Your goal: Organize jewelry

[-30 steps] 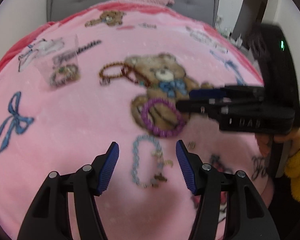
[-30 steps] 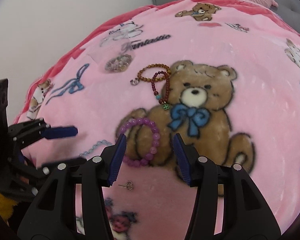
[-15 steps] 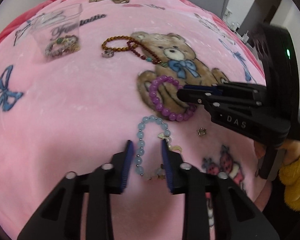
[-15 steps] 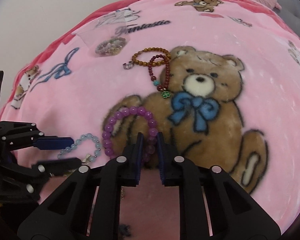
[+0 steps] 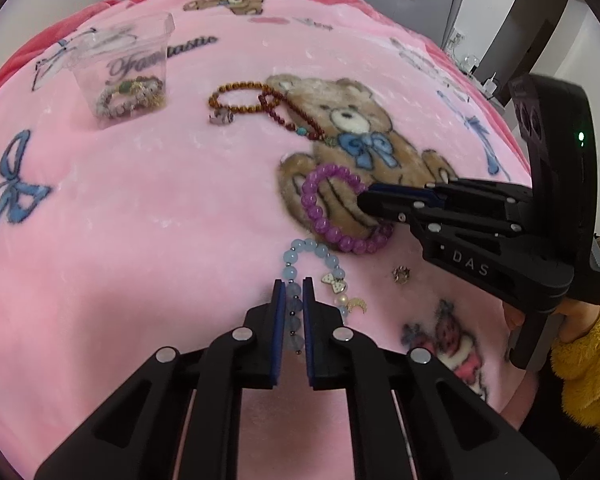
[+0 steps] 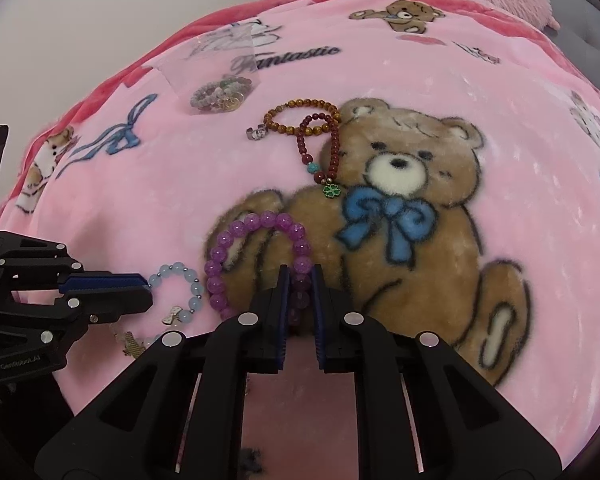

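Pinching blue bracelet [image 5: 298, 280] between left gripper [image 5: 291, 294] pads; right gripper [image 6: 300, 280] clamps purple bracelet [image 6: 236, 236] just beside.

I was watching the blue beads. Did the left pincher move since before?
Yes. The left gripper came down toward the pink blanket and its jaws closed in on the light blue bracelet.

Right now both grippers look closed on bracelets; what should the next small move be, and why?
Probably lift both straight up. The left gripper is shut on the light blue bracelet, the right gripper on the purple bracelet, and both bracelets still lie on the blanket. The clear box, already holding jewelry, looks like the destination.
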`<state>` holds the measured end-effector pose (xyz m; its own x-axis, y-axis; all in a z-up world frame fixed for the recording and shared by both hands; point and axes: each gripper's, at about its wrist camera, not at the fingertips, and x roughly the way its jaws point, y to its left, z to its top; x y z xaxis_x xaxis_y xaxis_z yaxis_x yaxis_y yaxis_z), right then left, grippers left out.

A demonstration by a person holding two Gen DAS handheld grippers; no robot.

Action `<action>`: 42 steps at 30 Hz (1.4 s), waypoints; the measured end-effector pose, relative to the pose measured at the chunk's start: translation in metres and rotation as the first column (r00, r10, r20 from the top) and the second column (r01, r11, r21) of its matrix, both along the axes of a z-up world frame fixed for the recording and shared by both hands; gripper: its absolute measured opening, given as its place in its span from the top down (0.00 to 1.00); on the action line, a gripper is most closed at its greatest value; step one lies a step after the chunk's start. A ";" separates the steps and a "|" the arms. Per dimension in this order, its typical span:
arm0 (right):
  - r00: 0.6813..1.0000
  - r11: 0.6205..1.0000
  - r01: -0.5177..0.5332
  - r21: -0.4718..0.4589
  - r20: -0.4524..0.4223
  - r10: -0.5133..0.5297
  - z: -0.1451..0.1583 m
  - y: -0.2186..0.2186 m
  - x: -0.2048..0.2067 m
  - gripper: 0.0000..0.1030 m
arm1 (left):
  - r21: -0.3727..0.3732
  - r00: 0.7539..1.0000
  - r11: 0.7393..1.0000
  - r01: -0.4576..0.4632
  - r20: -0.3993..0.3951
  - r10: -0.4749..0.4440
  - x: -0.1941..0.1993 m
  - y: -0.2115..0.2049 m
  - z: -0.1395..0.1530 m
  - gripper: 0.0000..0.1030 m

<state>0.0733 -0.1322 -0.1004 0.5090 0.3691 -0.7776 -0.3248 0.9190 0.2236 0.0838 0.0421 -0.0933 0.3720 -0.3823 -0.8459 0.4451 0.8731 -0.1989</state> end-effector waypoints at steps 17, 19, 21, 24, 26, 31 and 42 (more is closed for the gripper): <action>0.991 0.996 -0.062 0.069 0.123 0.053 0.061 -0.006 -0.013 0.91 | -0.027 0.986 0.997 0.067 0.154 -0.062 -0.014 -0.009 0.042 0.92; 0.987 0.995 -0.082 0.053 0.144 0.073 0.069 -0.004 -0.015 0.91 | -0.043 0.983 0.997 0.061 0.173 -0.053 -0.014 -0.007 0.050 0.92; 0.983 0.995 -0.095 0.042 0.161 0.087 0.076 -0.001 -0.015 0.91 | -0.055 0.981 0.997 0.054 0.191 -0.043 -0.014 -0.004 0.057 0.92; 0.977 0.994 -0.110 0.028 0.188 0.103 0.086 0.002 -0.016 0.91 | -0.082 0.978 0.995 0.053 0.207 -0.035 -0.011 0.001 0.069 0.92; 0.972 0.992 -0.121 0.031 0.205 0.112 0.095 0.003 -0.015 0.91 | -0.090 0.973 0.995 0.048 0.228 -0.027 -0.010 0.004 0.076 0.92; 0.962 0.990 -0.138 0.026 0.239 0.128 0.108 0.007 -0.013 0.91 | -0.111 0.971 0.993 0.031 0.239 -0.004 -0.008 0.012 0.086 0.92; 0.975 0.994 -0.090 0.070 0.208 0.073 0.098 -0.006 -0.022 0.91 | 0.045 0.994 0.994 0.099 0.031 -0.100 0.006 -0.005 0.013 0.71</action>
